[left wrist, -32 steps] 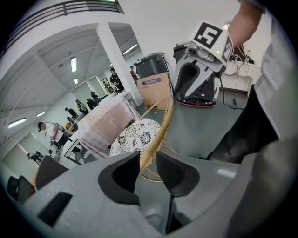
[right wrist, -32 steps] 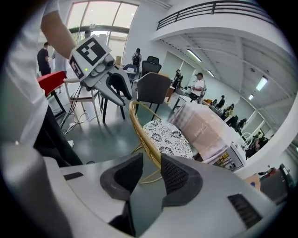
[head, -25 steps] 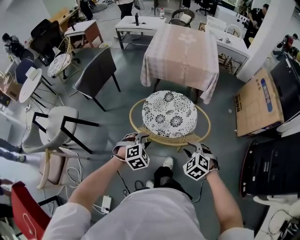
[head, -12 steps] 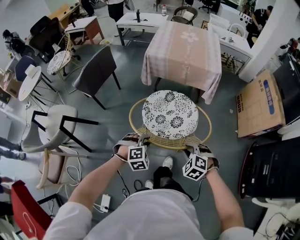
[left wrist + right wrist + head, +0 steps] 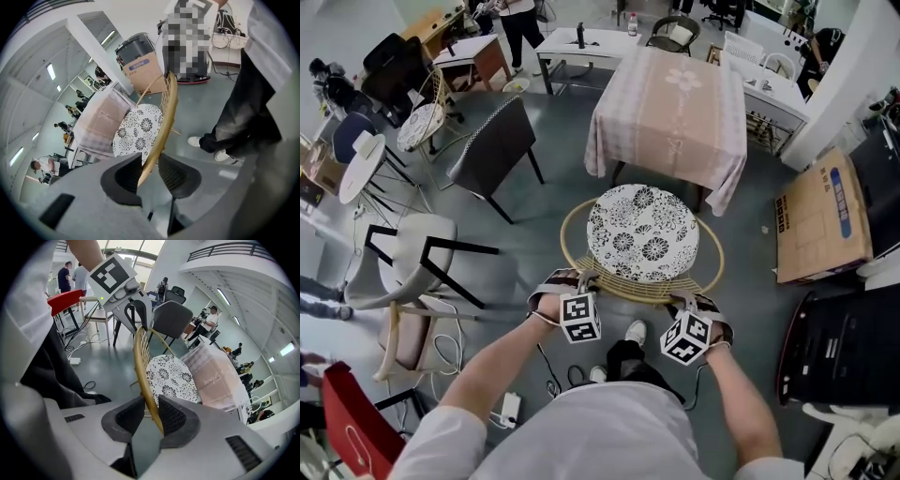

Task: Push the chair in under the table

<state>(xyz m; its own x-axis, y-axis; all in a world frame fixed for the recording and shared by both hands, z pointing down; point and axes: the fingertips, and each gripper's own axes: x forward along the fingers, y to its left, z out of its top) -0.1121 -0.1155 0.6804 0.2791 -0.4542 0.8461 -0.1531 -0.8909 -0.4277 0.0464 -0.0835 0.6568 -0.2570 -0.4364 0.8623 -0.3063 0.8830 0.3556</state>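
The chair has a round black-and-white floral cushion (image 5: 642, 232) and a curved rattan back rim (image 5: 630, 287). It stands just in front of the table with the pink cloth (image 5: 670, 103), its seat edge near the cloth's hanging hem. My left gripper (image 5: 581, 278) is shut on the rim's left part; the rim (image 5: 166, 112) runs between its pads (image 5: 129, 176). My right gripper (image 5: 682, 302) is shut on the rim's right part, where the rattan (image 5: 140, 362) crosses between its pads (image 5: 173, 416). The cushion (image 5: 171, 378) and table (image 5: 215, 380) lie beyond.
A dark grey chair (image 5: 492, 145) stands left of the table and a white chair (image 5: 412, 248) nearer left. A cardboard box (image 5: 820, 211) and black equipment (image 5: 844, 337) line the right. Cables and a power strip (image 5: 511, 408) lie by my feet (image 5: 636, 328).
Both grippers have moved forward and down onto the chair's back rim, and their jaws have closed on it. The chair has hardly moved.
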